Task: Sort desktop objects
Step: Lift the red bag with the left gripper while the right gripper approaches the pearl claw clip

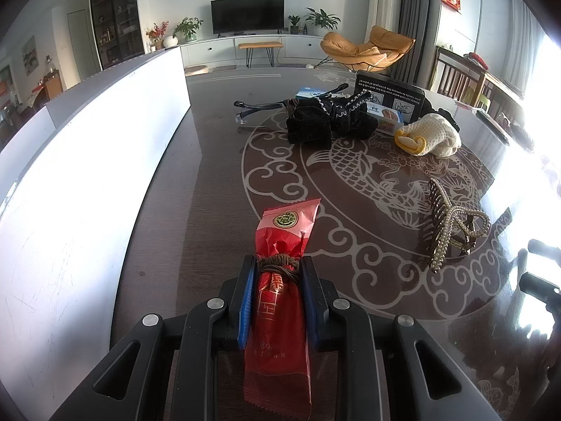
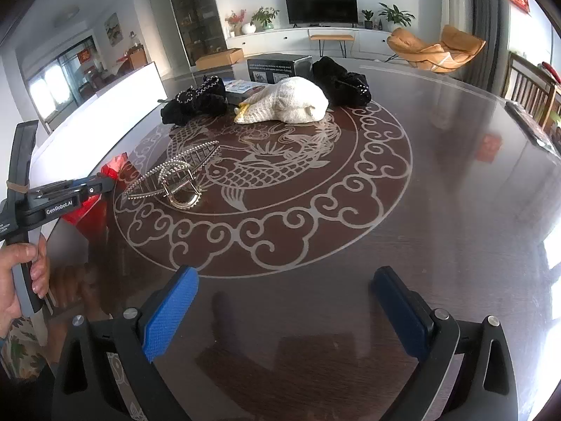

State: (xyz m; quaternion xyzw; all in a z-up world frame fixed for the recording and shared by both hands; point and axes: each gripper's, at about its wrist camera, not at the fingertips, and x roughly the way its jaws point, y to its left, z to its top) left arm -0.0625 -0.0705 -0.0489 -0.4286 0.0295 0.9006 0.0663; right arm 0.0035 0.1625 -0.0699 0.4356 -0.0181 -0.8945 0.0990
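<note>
My left gripper (image 1: 278, 263) is shut on a red sachet (image 1: 280, 280) with a brown cord wound round its middle; the sachet sticks out past the fingertips over the dark table (image 1: 217, 182). In the right wrist view the same gripper (image 2: 105, 184) shows at the left edge, held by a hand (image 2: 21, 280), with the red sachet (image 2: 114, 168) in it. My right gripper (image 2: 284, 291) stands wide open above bare tabletop with nothing between its blue pads. A pearl hair claw (image 1: 452, 228) (image 2: 175, 182) lies on the fish pattern.
A white bin wall (image 1: 87, 175) runs along the table's left side. At the far side lie a black scrunchie (image 1: 326, 119), a cream knitted glove (image 1: 431, 137) (image 2: 291, 105), a black box (image 1: 389, 94), a blue-white packet (image 1: 308, 93) and a second black scrunchie (image 2: 342, 82).
</note>
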